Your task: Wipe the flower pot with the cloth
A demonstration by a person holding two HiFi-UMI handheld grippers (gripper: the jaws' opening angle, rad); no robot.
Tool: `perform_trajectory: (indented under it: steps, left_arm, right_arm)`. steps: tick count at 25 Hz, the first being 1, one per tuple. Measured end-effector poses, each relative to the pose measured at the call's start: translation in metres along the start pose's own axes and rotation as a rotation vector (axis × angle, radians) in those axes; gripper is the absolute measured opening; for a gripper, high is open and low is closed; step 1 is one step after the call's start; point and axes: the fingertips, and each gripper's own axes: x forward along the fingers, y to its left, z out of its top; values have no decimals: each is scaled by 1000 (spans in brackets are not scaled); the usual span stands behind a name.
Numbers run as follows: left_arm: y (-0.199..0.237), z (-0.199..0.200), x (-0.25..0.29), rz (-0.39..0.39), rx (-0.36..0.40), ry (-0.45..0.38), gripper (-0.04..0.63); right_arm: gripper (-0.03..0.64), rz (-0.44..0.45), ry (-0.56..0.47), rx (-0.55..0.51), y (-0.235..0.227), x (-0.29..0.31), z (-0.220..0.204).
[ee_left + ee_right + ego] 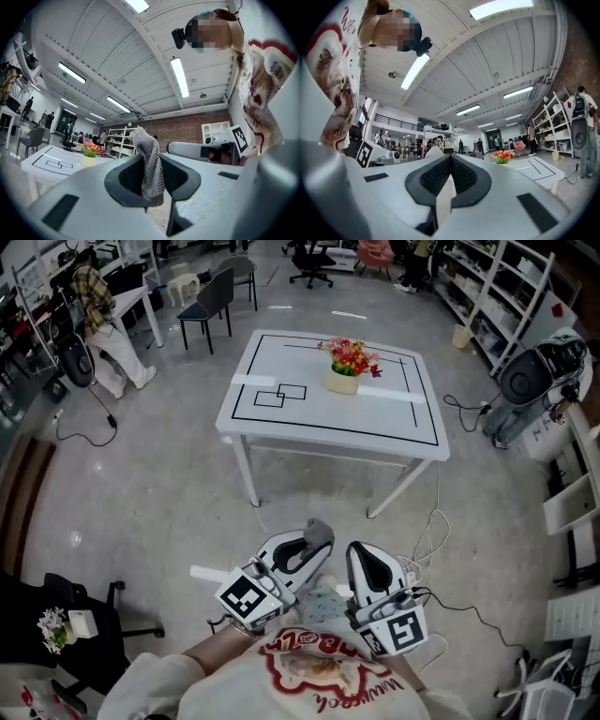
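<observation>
A cream flower pot (pixel 343 382) with red and yellow flowers (pixel 351 355) stands near the far middle of a white table (pixel 281 418), well ahead of both grippers. My left gripper (pixel 314 545) is held low in front of my body, away from the table, shut on a grey knitted cloth (pixel 320 532). In the left gripper view the cloth (pixel 149 159) sticks up between the jaws, and the pot (pixel 88 161) shows small at far left. My right gripper (pixel 359 551) is beside the left one, shut and empty. The right gripper view shows the pot (pixel 502 161) far off.
Black lines are taped on the table top. A white cable (pixel 431 531) trails on the floor by the table's near right leg. A black chair (pixel 211 301) and a person (pixel 103 324) are at far left; shelving and a round grey machine (pixel 525 381) stand at right.
</observation>
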Motion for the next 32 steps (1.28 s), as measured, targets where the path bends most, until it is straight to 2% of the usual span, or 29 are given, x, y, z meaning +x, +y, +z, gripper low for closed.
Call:
perform_trajectory:
  steps: [3, 7, 13, 20, 32]
  left_arm:
    - [5, 5, 6, -1, 0, -24, 64]
    - [18, 1, 16, 0, 8, -1, 64]
    - [58, 2, 42, 31, 20, -2, 64]
    - [116, -4, 103, 30, 19, 6, 64]
    - [215, 10, 227, 56, 47, -14, 64]
  right_arm:
    - [0, -11, 0, 1, -7, 3, 1]
    - [0, -9, -12, 5, -21, 16, 0]
    - [0, 8, -20, 6, -51, 49, -4]
    - [0, 4, -12, 20, -120, 101, -15]
    - [0, 45, -29, 2, -253, 196, -1]
